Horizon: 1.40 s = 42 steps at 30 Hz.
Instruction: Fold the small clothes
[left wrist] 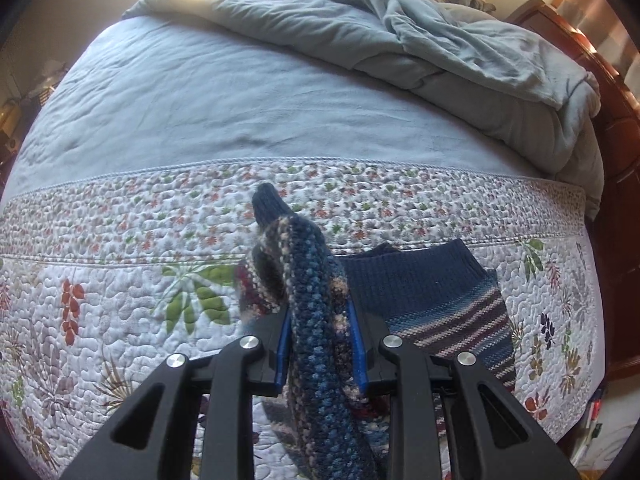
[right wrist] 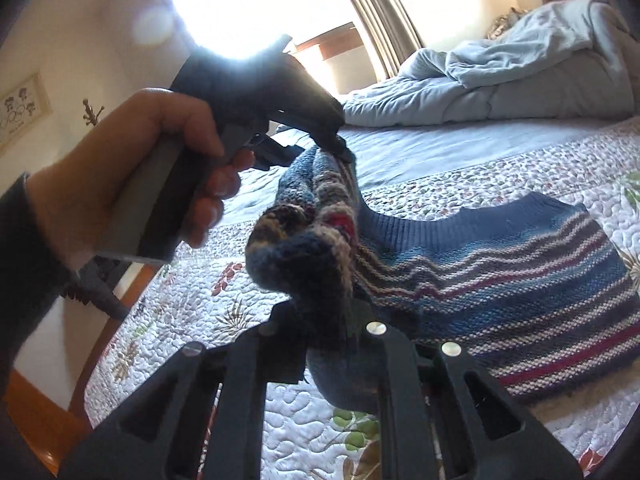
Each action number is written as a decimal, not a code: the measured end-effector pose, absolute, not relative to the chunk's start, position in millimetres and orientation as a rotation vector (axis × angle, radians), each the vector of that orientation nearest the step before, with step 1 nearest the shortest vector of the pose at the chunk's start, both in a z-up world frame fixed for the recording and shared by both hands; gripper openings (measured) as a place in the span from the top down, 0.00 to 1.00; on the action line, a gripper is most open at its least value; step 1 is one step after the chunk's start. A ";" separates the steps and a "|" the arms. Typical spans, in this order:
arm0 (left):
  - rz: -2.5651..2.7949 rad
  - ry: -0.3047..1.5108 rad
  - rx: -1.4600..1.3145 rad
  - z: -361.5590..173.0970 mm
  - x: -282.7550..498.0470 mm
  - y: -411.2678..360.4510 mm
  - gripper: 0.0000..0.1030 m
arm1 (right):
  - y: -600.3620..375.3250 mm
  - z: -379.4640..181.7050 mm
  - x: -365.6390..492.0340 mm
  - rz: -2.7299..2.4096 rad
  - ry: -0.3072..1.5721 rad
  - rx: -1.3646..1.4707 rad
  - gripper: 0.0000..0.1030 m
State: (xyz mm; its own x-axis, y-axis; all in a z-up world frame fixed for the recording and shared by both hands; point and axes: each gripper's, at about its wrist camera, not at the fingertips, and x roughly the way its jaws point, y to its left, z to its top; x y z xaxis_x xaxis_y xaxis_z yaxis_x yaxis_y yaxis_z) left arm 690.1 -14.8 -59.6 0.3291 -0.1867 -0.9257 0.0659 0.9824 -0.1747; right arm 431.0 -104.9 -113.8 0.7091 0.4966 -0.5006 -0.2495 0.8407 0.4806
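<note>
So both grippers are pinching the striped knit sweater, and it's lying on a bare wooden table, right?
Not a table. The striped knit sweater lies on a floral quilted bed, as the left wrist view shows. Both the left gripper and right gripper do pinch it.

Left black two-finger gripper [left wrist: 320,354]: blue pads mostly buried under the bunched part of the striped blue knit sweater [left wrist: 320,320], tips not visible. That bunch runs off the bottom edge of the left wrist view. Right black gripper [right wrist: 332,320]: fingertips swallowed by the knit wad, can't see where they end. Sweater's far hem cut off at the right edge of the right wrist view. Window glare blows out the top of the other gripper's body. Small framed picture [right wrist: 20,110] on wall: too small to read. Person's hand [right wrist: 132,172]: wrist & sleeve run out of frame.
</note>
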 end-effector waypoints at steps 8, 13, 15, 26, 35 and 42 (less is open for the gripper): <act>-0.174 1.228 -0.073 -58.5 695.6 -53.3 0.76 | -132.2 -116.4 430.1 0.426 0.649 0.437 0.90; -0.183 1.227 -0.052 -55.6 697.0 -72.9 0.76 | -148.0 -119.2 430.3 0.406 0.648 0.468 0.90; -0.187 1.226 -0.039 -54.4 697.3 -80.8 0.76 | -149.4 -117.7 428.3 0.402 0.644 0.465 0.90; -0.218 1.224 -0.018 -54.1 699.5 -112.3 0.76 | -170.2 -118.2 424.8 0.372 0.642 0.464 0.90; -0.243 1.222 -0.005 -60.9 702.6 -145.5 0.76 | -191.8 -122.0 420.1 0.350 0.649 0.476 0.90; -0.274 1.225 -0.014 -69.2 705.9 -174.7 0.76 | -211.1 -131.8 418.2 0.322 0.670 0.490 0.90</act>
State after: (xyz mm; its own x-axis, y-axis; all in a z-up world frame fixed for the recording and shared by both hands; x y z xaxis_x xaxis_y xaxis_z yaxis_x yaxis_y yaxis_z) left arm 705.9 -174.7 -69.2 0.3103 -0.2152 -0.9260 0.2005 0.9669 -0.1576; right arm 418.2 -211.1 -131.8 0.7411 0.4352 -0.5112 -0.1275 0.8389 0.5292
